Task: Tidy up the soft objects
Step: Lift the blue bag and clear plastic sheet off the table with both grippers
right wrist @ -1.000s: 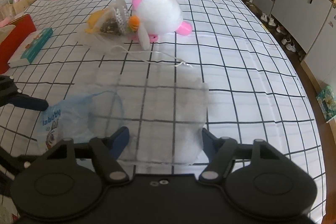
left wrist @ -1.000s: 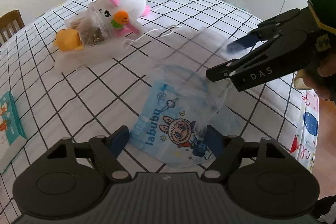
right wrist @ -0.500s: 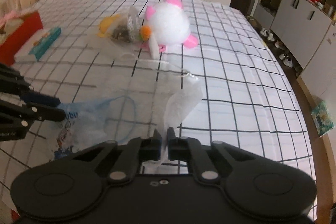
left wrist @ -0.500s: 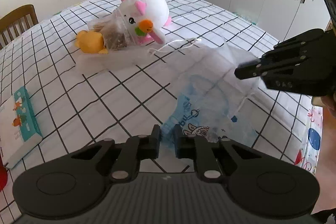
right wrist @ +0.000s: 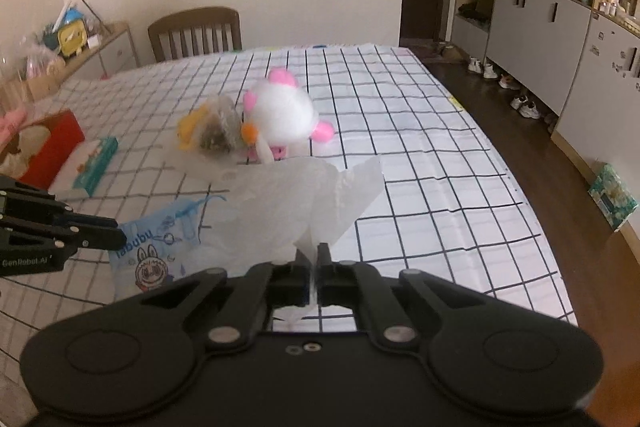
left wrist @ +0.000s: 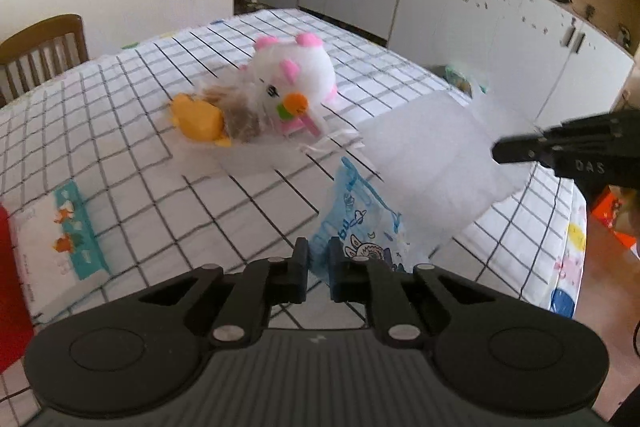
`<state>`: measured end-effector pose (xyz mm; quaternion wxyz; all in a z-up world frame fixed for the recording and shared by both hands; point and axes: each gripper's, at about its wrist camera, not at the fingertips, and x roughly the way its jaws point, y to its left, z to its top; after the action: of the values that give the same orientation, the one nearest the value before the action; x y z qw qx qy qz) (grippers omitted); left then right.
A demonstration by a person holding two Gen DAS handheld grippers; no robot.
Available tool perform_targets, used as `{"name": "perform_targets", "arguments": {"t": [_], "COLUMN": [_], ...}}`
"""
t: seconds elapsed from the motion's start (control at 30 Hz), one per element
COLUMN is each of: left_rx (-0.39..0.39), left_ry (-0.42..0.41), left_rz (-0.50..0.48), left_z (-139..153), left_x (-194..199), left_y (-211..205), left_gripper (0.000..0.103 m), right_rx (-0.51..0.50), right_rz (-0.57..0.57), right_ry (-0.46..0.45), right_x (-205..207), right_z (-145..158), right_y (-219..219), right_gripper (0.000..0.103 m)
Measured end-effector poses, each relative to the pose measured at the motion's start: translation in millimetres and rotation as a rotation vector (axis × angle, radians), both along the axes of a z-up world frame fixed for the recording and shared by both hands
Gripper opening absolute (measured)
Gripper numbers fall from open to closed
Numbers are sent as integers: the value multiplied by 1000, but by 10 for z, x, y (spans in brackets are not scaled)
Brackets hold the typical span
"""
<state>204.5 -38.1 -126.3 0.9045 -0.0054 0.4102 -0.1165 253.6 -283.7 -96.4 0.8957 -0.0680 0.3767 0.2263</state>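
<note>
Left gripper (left wrist: pixel 318 269): black, two-finger, seen from behind in own wrist view. Jaws closed, narrow gap, edge of a translucent white mesh pouch w/ blue printed insert (left wrist: pixel 436 163) pinched between pads. Tilted downward.

Right gripper (right wrist: pixel 313 267): black, two-finger. Jaws pressed together on opposite edge of same pouch. Tilted downward.

Cross-views: each gripper's closed tips visible at frame edge of the other's camera, pouch spanning between. No hand clearly visible.

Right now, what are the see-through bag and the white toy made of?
The bag looks like thin sheer mesh or filmy fabric, matte: the tablecloth grid shows faintly through and it crumples softly. The toy looks like fluffy plush fabric, with fuzzy edges and pink ears.
</note>
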Motion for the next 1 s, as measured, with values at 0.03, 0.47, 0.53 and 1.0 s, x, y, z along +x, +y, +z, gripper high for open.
{"name": "perform_targets", "arguments": {"t": [0.03,0.47,0.53,1.0], "left_rx": [-5,-48,-52,-71], "left_ry": [-4,-85,-100,43], "left_rz": [7,159,179,73], "left_z": [33,438,486,155], "left_x": [-3,-163,-203,-138], "left_y": [35,612,726,692], "left_gripper": [9,7,7,10], "right_rx": [7,88,106,70], "right_rz": [0,58,72,66], "right_ry": [-1,-20,-16,-19], "right_x": [-8,-146,-150,-251], "right_z": [28,385,423,402], "right_y": [-2,241,322,515], "right_gripper": [2,1,1,1]}}
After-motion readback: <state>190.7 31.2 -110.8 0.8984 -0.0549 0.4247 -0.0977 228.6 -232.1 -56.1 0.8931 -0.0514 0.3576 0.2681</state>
